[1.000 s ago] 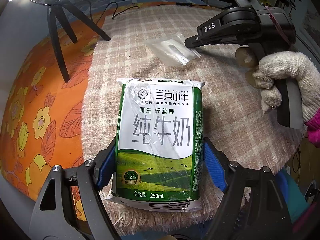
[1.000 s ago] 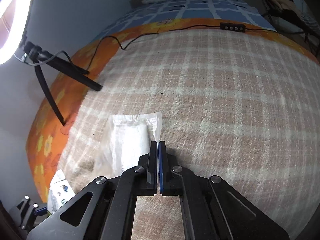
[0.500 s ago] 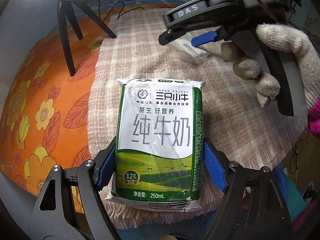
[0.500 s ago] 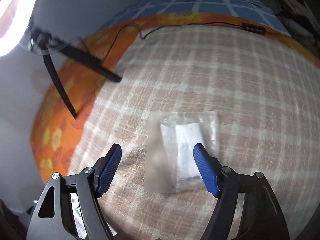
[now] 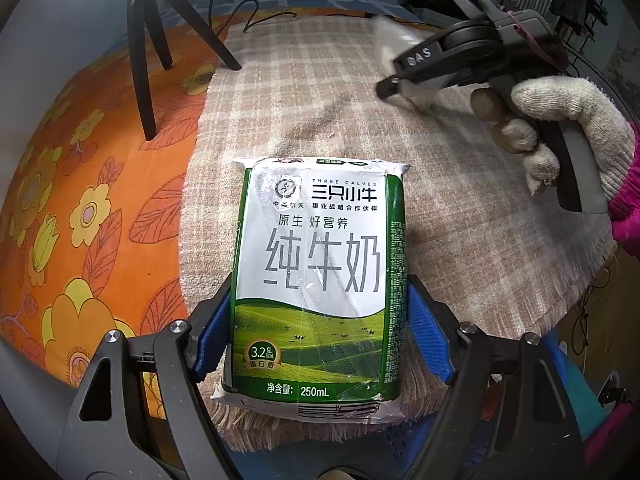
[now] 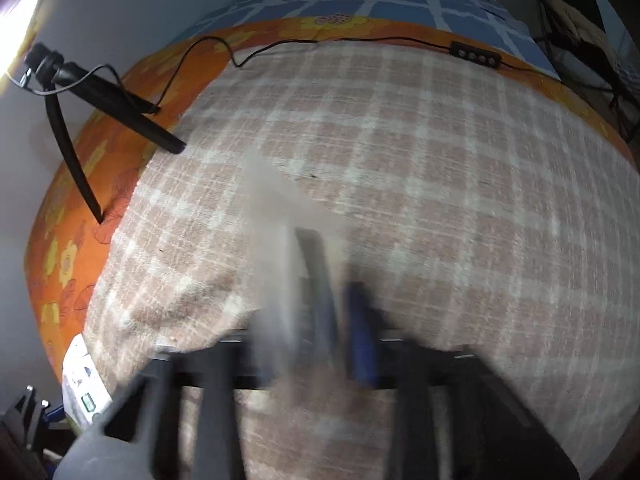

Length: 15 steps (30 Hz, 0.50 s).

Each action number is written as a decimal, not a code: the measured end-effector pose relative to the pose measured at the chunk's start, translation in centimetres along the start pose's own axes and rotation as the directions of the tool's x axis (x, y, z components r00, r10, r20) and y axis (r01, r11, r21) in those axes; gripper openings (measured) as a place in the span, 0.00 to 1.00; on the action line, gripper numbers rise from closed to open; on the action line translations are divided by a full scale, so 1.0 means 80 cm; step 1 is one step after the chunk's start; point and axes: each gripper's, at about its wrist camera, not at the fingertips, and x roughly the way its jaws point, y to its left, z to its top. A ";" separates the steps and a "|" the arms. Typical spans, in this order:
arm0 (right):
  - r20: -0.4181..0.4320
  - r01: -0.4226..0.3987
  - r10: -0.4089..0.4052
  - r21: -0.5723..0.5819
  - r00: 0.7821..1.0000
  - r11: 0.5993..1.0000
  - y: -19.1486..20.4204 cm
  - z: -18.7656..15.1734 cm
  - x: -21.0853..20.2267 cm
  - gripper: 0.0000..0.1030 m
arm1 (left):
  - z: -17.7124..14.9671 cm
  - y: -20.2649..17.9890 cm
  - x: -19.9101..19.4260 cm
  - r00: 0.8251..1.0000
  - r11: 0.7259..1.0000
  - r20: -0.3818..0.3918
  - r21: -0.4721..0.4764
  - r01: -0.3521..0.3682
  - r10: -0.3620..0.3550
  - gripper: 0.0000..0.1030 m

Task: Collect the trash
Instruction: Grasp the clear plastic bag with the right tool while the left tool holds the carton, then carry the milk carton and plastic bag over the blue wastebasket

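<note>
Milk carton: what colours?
White above, green below, on the milk carton; clearest in the left wrist view.

Green-and-white milk carton (image 5: 318,280), pink-beige checked cloth (image 5: 460,208), orange floral sheet (image 5: 80,200), seemingly clear wrapper (image 5: 390,40).

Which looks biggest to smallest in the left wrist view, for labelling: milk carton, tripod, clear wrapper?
1. Green-and-white milk carton, though nearness inflates it.
2. Black tripod.
3. Blurred clear plastic wrapper, partly hidden behind the right gripper.
</note>
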 end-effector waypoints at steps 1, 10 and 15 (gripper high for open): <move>-0.003 -0.015 0.015 0.009 1.000 1.000 -0.003 0.001 0.000 0.09 | 0.000 -0.001 -0.001 1.000 1.000 0.001 0.002 -0.003 0.003 0.78; 0.037 -0.142 0.140 0.042 0.989 0.989 -0.029 -0.030 -0.038 0.06 | -0.001 -0.015 -0.017 1.000 1.000 0.010 0.008 -0.009 0.009 0.78; 0.053 -0.192 0.192 0.004 0.980 0.981 -0.028 -0.068 -0.079 0.06 | -0.005 -0.029 -0.032 1.000 1.000 0.011 0.005 0.001 -0.001 0.78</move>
